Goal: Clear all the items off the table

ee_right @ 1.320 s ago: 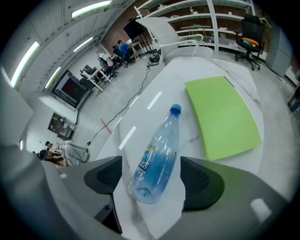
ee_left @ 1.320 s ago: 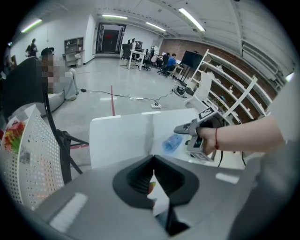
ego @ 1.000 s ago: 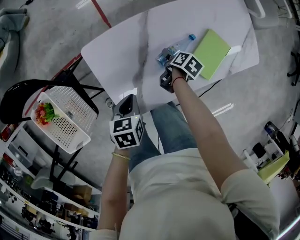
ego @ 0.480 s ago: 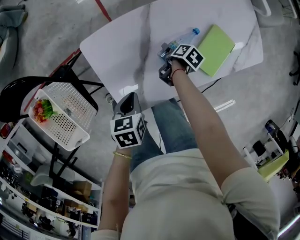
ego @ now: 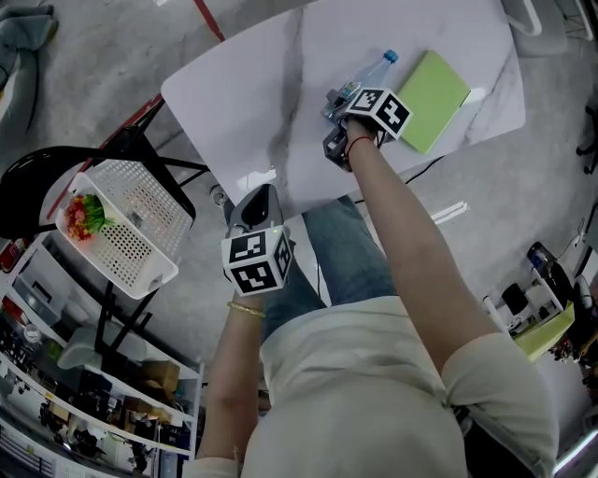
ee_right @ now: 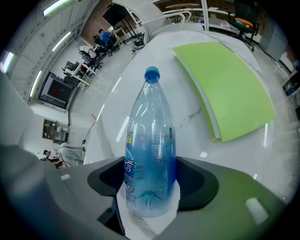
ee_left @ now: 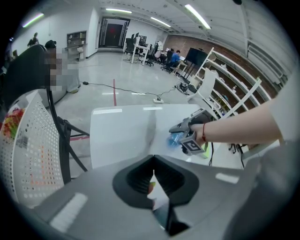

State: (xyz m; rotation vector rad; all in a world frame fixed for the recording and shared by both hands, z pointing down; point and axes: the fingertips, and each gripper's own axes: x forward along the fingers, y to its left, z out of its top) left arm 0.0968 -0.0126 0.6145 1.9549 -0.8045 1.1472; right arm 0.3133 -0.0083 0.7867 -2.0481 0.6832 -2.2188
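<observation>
Right hand-held gripper (ee_right: 150, 187) just clamped bottle (ee_right: 150, 136), label illegible; left hand-held gripper (ee_left: 153, 180) jaws together.

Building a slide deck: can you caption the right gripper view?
Right gripper, fingers just closing on the blue-capped water bottle lying between them on the white table, green notebook alongside.

You've got a black chair (ego: 23, 210) at the frame's left edge, a red floor line (ego: 207, 21) at top centre, and cluttered shelving (ego: 56, 406) filling the lower left corner.
</observation>
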